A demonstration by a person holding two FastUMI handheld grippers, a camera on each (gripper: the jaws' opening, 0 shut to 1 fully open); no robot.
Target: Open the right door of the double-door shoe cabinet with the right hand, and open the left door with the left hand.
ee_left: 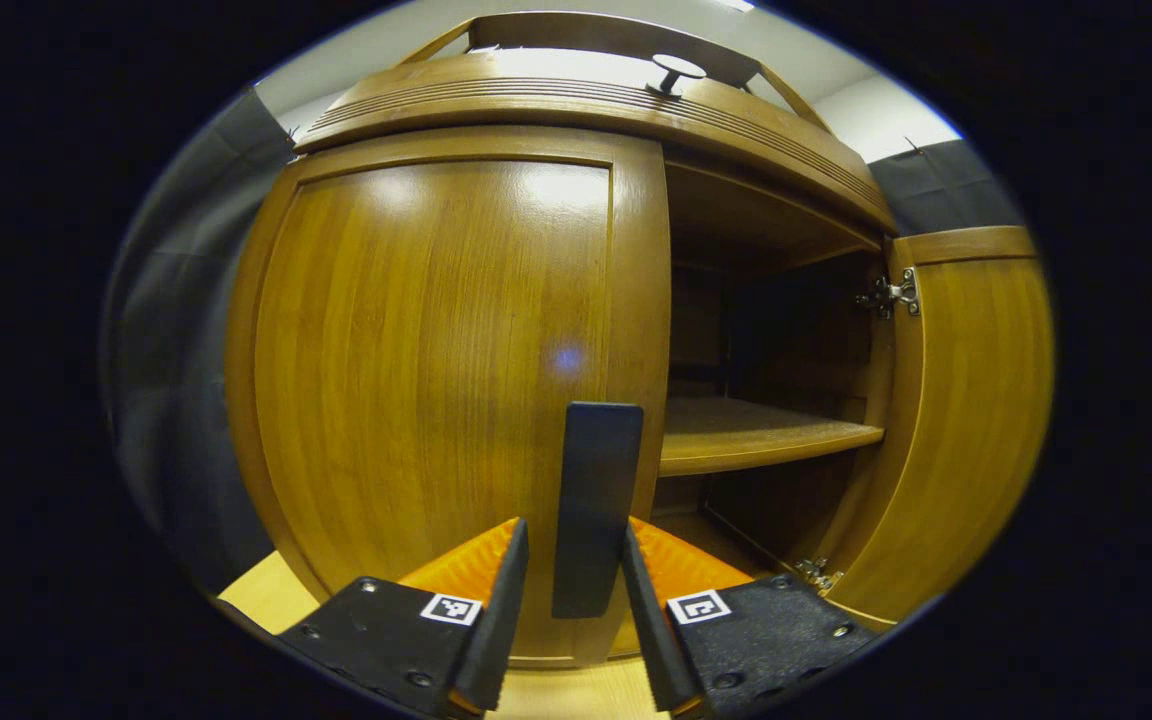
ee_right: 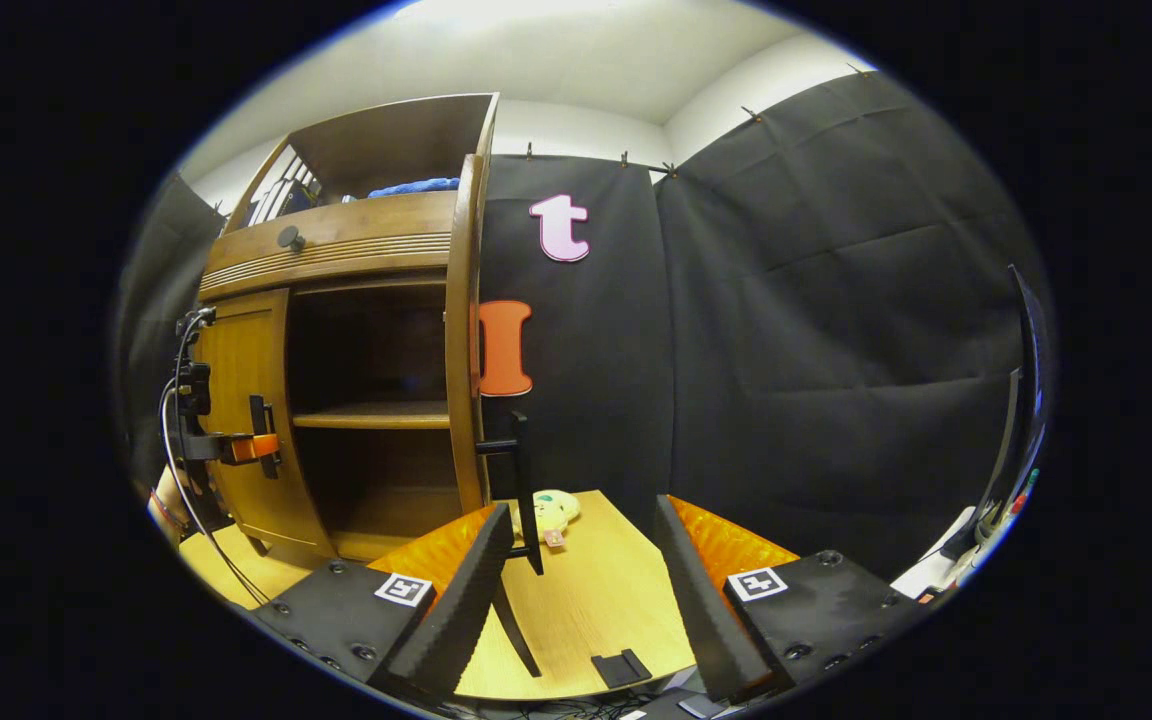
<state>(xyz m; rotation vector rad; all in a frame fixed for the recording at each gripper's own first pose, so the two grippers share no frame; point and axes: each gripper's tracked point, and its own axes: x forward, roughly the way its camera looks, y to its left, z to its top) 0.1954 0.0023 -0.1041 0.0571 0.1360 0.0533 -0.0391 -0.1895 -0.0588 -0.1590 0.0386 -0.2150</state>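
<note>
Left claw (ee_left: 573,590) brackets the left door's (ee_left: 436,380) handle (ee_left: 594,500) — contact unclear — while the right claw (ee_right: 581,560) hangs spread beside the swung-open right door (ee_right: 464,330).

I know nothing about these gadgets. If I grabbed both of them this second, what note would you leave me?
Left hand-held gripper: fingers either side of the left door's handle, not clearly clamped.
Right hand-held gripper: open, holding nothing, off the right door's handle.
Done: right door swung wide open.
Left: left door is shut; close on its handle and pull it open.
</note>
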